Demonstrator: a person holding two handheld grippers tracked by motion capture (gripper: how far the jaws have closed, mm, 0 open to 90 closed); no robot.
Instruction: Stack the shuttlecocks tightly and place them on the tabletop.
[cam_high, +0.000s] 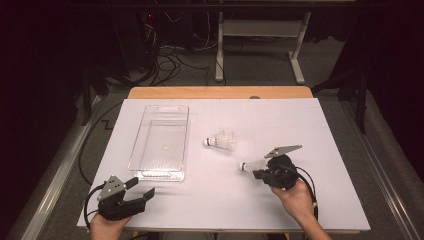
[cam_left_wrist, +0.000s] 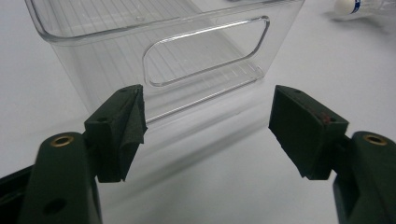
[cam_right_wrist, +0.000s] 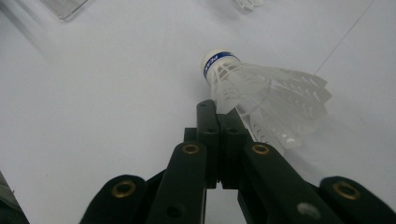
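The left gripper (cam_high: 141, 189) sits at seven o'clock, low over the table, jaws wide apart, pointing toward two o'clock. The right gripper (cam_high: 256, 172) sits at five o'clock, jaws closed, pointing toward ten o'clock.

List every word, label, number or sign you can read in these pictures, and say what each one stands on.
White lettering on the blue band round the cork of the shuttlecock in the right gripper: too blurred and turned away to read.
Blue band on the second shuttlecock: too small to read.
Clear plastic bin: no text.
Left gripper: no text.
White table: no text.
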